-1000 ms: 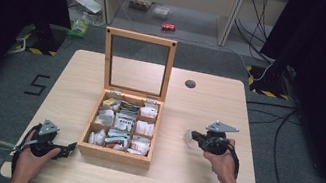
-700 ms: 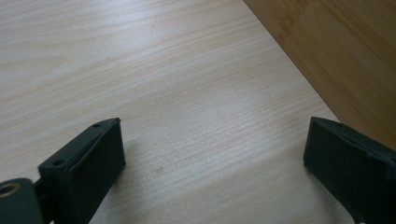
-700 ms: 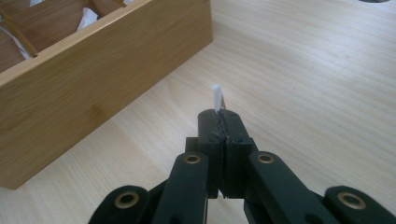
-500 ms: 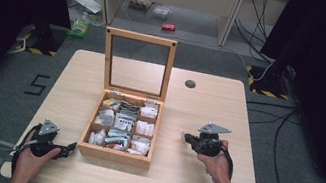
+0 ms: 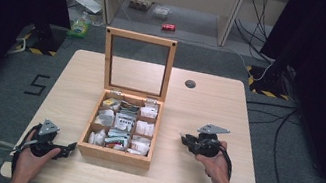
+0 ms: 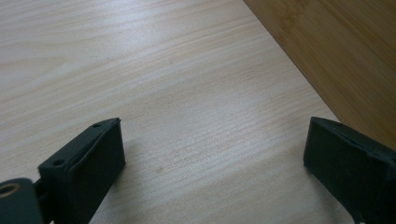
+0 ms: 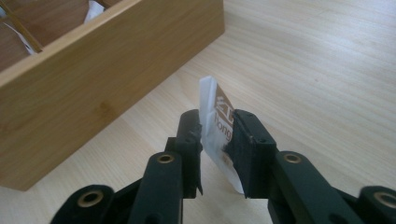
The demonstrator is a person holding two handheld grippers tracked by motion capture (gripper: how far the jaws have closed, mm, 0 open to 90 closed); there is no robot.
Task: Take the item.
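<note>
**Packet between the right jaws, beside the wooden box**

Packet first: a small flat white paper sachet with a brown printed label [image 7: 215, 130] stands on edge between the two black jaws of the right gripper [image 7: 217, 140]. Those jaws have just been opening, and in the right gripper view a sliver of gap shows along the sachet's left face, while the right jaw lies close against the printed side; whether the pads press on it cannot be told for sure. The sachet's top corner rises above the jaw tips, and its lower edge hangs over the pale wooden tabletop [image 7: 327, 60].

Just left of the sachet in that view runs the plain outer wall of the light bamboo compartment box [image 7: 93, 88]. From the high view, the right gripper [image 5: 188, 140] sits near the box's right side, held in the person's right hand [image 5: 214, 161], its tips pointing toward the box [image 5: 114, 154]. The box holds rows of small white and grey packets in its compartments, and its glass-paned lid [image 5: 138, 64] stands upright at the back.

Across the box, the left gripper [image 5: 71, 146] rests low over the table at the box's front left corner. Its jaws stand wide apart in the left gripper view, bare tabletop between them.
</note>
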